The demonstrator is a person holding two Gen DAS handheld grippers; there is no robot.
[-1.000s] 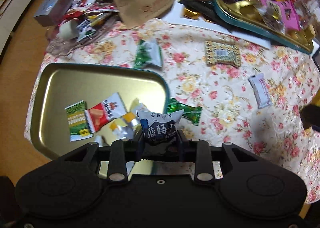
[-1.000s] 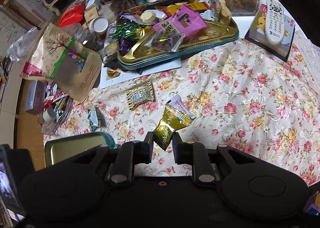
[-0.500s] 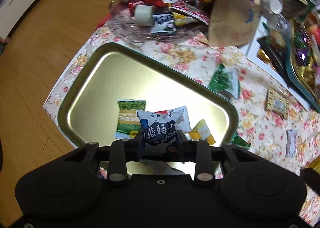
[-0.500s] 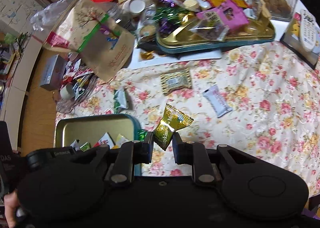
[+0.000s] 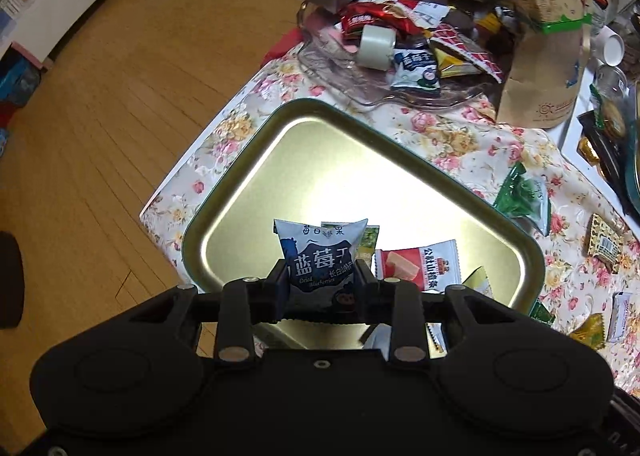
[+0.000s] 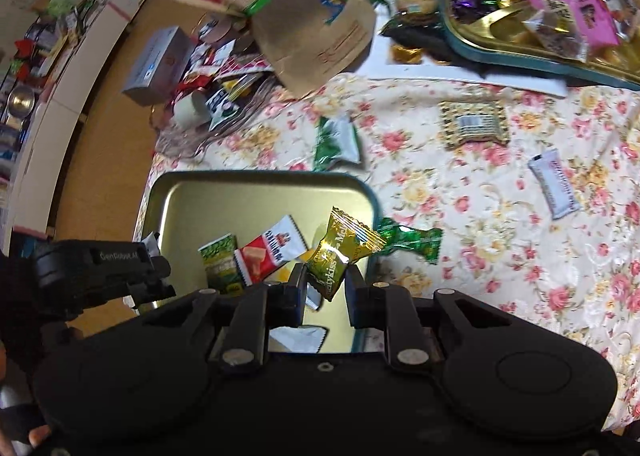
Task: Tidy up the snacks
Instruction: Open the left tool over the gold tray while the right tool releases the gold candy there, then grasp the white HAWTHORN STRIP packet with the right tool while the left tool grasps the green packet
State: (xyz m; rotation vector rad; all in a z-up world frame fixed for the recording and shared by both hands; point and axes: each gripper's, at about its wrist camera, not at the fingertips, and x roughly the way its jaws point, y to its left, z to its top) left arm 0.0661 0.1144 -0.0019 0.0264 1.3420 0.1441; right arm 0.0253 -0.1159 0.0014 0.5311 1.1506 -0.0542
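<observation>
My left gripper point(image 5: 320, 276) is shut on a blue-and-white blueberry packet point(image 5: 320, 252) and holds it above the gold tray point(image 5: 280, 160). The tray holds a red-and-white wafer packet point(image 5: 420, 264) and a green packet point(image 5: 370, 240). My right gripper point(image 6: 323, 284) is shut on a gold candy point(image 6: 340, 252) over the tray's right part point(image 6: 256, 180). The left gripper point(image 6: 100, 268) shows at the left of the right wrist view, beside the tray. In the tray lie the wafer packet point(image 6: 272, 248) and the green packet point(image 6: 220, 264).
On the floral cloth lie a green packet point(image 6: 336, 140), a green foil candy point(image 6: 412, 240), a patterned square packet point(image 6: 474, 126) and a white bar point(image 6: 554, 186). A clear dish of snacks point(image 5: 400, 56), a brown bag point(image 5: 548, 36) and a second full tray point(image 6: 540, 36) stand behind.
Both grippers have moved left over the gold tray with their snacks still held. The right gripper's candy now hangs over the tray's right side.
</observation>
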